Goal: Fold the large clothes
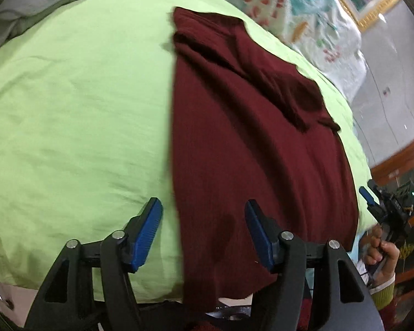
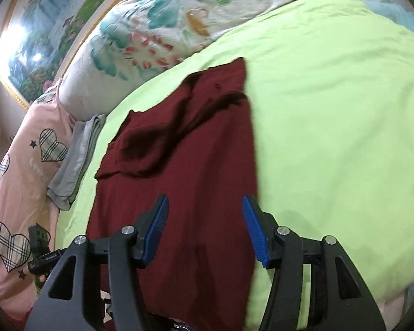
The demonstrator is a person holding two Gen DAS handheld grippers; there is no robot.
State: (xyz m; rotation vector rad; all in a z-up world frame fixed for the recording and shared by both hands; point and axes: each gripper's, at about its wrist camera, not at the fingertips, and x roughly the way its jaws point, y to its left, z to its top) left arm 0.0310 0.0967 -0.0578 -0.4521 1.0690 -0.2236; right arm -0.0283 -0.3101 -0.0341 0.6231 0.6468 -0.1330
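Maroon garment [image 1: 248,138]: lying flat along green bedsheet [image 1: 69,110], hem at near edge. Left gripper [image 1: 204,231]: fingers spread wide, empty, above hem. Right gripper [image 2: 205,229]: likewise wide, empty.

A home bedroom: a bed with a green sheet [image 1: 69,110], floral quilt [image 2: 157,27] and framed landscape painting [image 2: 49,27].

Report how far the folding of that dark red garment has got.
Done: the maroon garment lies as a long narrow strip on the green sheet, with a sleeve folded across its upper part.
In hand: nothing; the left gripper and right gripper are both open above its near end.
Left: likely the crosswise folds, since it still lies at full length.
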